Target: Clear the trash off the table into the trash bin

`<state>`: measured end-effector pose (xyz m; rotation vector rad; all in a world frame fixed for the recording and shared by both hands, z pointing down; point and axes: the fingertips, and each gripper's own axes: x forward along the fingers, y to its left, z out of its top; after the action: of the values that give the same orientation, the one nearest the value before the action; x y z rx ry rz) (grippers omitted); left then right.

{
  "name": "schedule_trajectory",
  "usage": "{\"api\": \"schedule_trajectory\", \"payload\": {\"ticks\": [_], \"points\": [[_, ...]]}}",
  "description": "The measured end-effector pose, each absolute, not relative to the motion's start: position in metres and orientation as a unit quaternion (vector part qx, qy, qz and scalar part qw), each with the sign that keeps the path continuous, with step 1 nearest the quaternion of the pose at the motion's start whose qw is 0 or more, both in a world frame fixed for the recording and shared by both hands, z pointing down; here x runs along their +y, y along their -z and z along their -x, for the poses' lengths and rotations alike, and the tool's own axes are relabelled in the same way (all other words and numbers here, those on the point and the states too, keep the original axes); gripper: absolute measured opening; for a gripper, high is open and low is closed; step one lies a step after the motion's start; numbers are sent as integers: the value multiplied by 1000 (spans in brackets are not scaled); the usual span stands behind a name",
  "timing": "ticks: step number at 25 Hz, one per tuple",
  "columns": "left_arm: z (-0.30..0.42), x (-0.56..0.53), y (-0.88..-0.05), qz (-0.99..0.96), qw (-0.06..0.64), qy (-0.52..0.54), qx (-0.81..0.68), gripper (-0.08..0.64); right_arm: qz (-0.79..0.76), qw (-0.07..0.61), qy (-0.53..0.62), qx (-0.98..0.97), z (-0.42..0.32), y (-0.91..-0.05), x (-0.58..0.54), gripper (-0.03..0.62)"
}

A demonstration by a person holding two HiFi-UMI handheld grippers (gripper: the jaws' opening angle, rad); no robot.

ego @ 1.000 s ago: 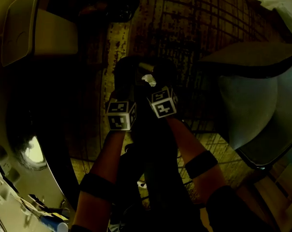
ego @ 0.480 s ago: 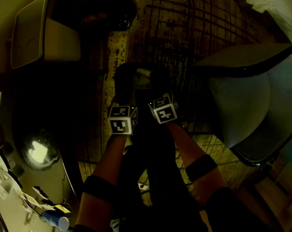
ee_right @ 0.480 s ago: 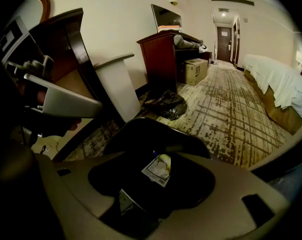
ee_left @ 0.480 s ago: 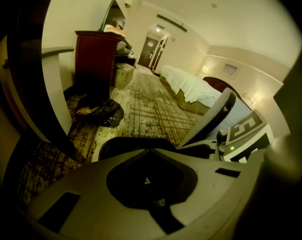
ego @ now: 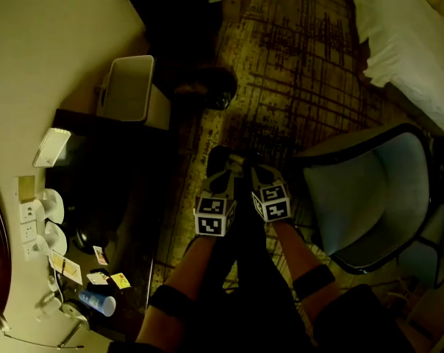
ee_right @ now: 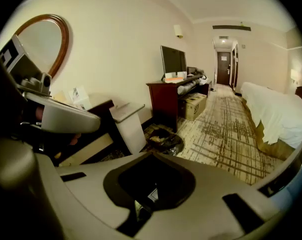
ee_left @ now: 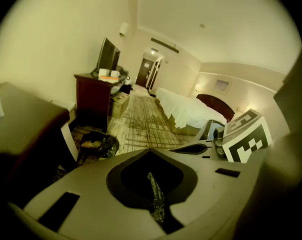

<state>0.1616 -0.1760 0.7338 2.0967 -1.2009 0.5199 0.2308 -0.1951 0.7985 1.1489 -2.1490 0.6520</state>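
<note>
**A:** What's over on the left?

**B:** A dark desk (ego: 112, 182) along the wall, with small cards (ego: 97, 254) and a blue container (ego: 97, 301) at its near end. Past its far end stands a white lidded bin (ego: 130, 87). The black-lined trash bin (ego: 206, 87) sits just beside that on the carpet (ego: 295, 65).

**A:** And the hands?

**B:** Both forearms reach forward side by side, tilted down. The left gripper (ego: 222, 160) has its jaws pressed together on nothing. The right gripper (ego: 257, 173), close beside it, has just closed its jaws, and I can make out nothing between them. Right of them are a chair (ego: 369, 204) and a bed (ego: 406, 43).

**A:** What has changed since a second ago?

**B:** Both grippers have lifted well away from the trash bin. The pale scrap that was at their tips has gone from view.
</note>
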Motion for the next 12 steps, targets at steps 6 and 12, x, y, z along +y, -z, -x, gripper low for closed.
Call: {"api": "schedule_trajectory", "payload": {"ticks": [6, 12], "points": [[-105, -168, -614, -787, 283, -147, -528, 5, -393, 274, -188, -857, -180, -669, -212, 4], [-5, -126, -563, -724, 264, -117, -626, 5, -296, 258, -143, -908, -80, -587, -201, 3]]}}
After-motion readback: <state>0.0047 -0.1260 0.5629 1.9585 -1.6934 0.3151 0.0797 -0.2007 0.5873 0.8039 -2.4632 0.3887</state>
